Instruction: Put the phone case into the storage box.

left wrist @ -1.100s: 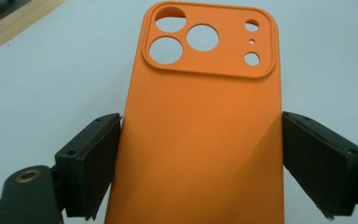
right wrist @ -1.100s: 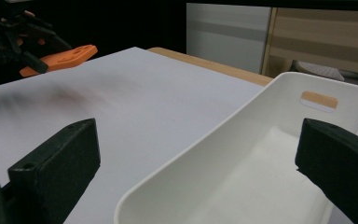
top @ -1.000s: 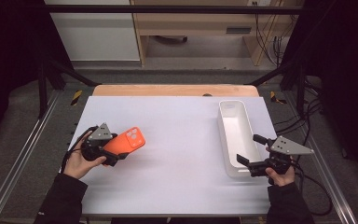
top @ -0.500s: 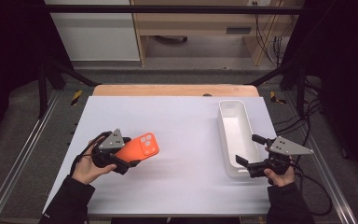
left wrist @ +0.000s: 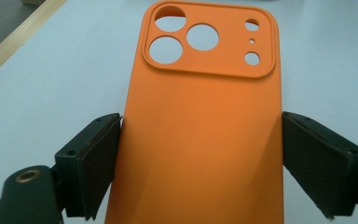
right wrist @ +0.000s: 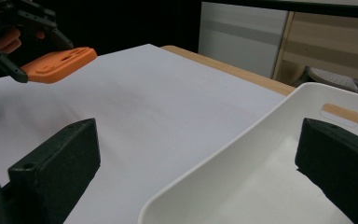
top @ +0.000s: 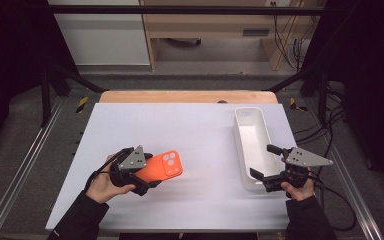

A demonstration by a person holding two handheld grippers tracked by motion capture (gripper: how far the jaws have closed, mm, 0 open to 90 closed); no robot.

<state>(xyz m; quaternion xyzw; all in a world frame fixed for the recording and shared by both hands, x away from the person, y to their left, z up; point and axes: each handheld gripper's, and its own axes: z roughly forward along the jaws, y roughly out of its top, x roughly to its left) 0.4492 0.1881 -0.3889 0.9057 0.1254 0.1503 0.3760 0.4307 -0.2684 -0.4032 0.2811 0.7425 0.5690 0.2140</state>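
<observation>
The left gripper (top: 147,175) pinches an orange phone case (top: 161,165) by its long edges — held above the white table (top: 200,130). The right gripper (top: 270,167) is spread wide at the near end of a white bin (top: 251,120) — nothing between its jaws.

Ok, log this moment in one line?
left gripper: shut on orange silicone phone case | right gripper: open, straddling white plastic bin corner
</observation>
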